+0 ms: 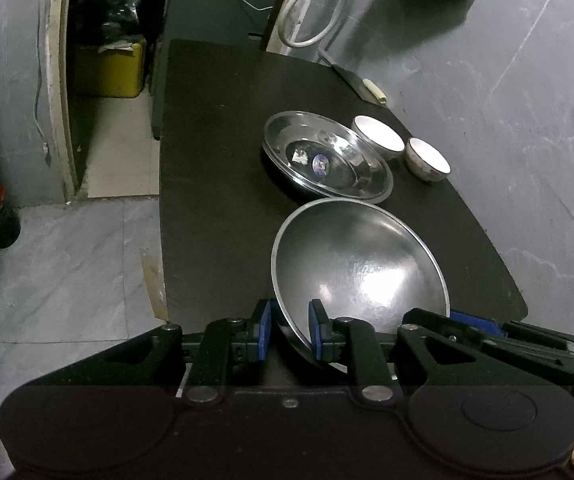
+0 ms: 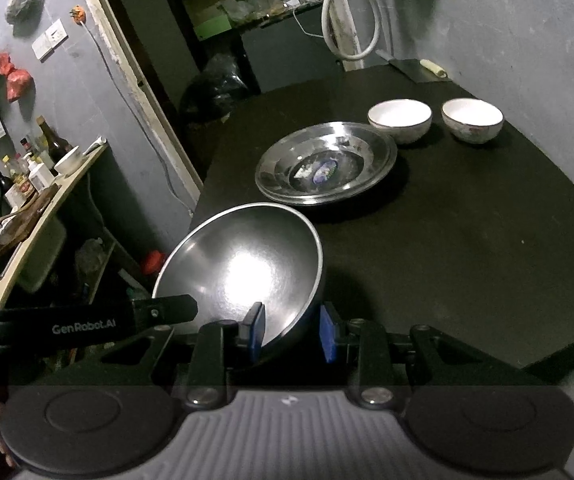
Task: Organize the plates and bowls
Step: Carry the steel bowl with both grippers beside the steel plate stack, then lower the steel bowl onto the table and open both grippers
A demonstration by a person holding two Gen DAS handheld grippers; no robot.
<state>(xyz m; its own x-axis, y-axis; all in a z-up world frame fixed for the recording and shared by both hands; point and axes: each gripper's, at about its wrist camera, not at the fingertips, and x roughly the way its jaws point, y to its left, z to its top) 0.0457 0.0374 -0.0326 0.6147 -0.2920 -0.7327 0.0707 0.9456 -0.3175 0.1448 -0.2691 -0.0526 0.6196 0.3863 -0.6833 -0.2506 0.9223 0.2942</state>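
Both grippers hold the same steel bowl (image 1: pixel 361 268) by its rim, one on each side: the left gripper (image 1: pixel 289 330) has its blue pads clamped across the near edge, and the right gripper (image 2: pixel 291 330) pinches the opposite edge the same way. The bowl is tilted, its shiny inside turned toward the cameras, and it hangs above the near part of the black table (image 2: pixel 467 248). Just beyond it sits a stack of steel plates (image 2: pixel 327 164), and farther back two white bowls (image 2: pixel 401 120) stand side by side, close to the plates but apart from each other. The likely aim is to set this bowl down with the other dishes. The risk lies in the grip: the rim is thin, smooth and curved, so either pair of pads could slide along it if the two hands drift apart or twist unevenly. A slip would drop the bowl onto the plates, knocking them askew or pushing them into the white bowls.
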